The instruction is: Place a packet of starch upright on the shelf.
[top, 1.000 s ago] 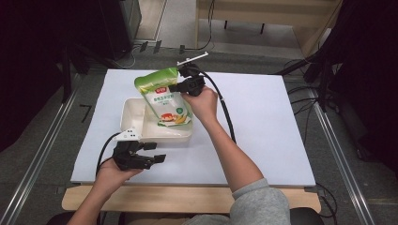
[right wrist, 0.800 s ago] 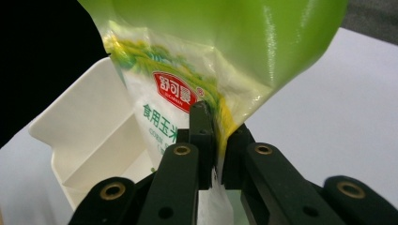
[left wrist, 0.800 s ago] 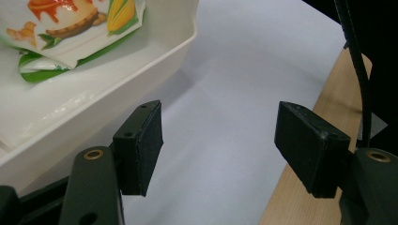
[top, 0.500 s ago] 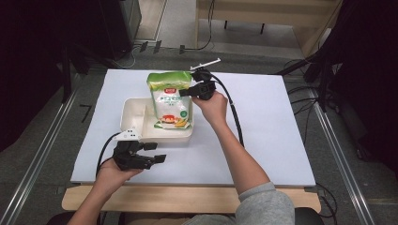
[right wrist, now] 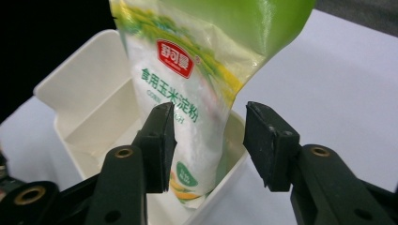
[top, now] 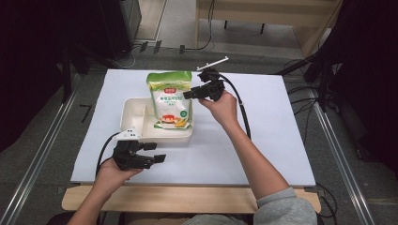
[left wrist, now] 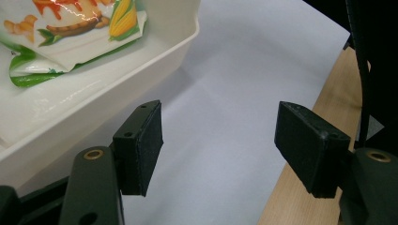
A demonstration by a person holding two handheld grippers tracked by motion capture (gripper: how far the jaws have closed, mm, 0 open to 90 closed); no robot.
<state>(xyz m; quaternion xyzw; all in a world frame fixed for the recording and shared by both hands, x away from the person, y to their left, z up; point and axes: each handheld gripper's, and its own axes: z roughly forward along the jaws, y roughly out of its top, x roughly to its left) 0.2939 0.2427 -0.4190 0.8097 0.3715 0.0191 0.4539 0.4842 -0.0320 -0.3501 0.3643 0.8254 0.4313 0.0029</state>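
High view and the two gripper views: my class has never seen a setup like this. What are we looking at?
There is no robot here. A person sits at a table and holds a two-jaw tool, called a gripper, in each hand. The high view comes from a camera above, looking down. Each gripper view comes from a camera riding on that gripper, looking along its black jaws.

A white sheet covers the table, and a white divided tray rests on it. A green-and-white bag of corn starch stands upright in the tray.

The right gripper has its jaws apart on either side of the bag, not clamped. The left gripper is open beside the tray and holds nothing.
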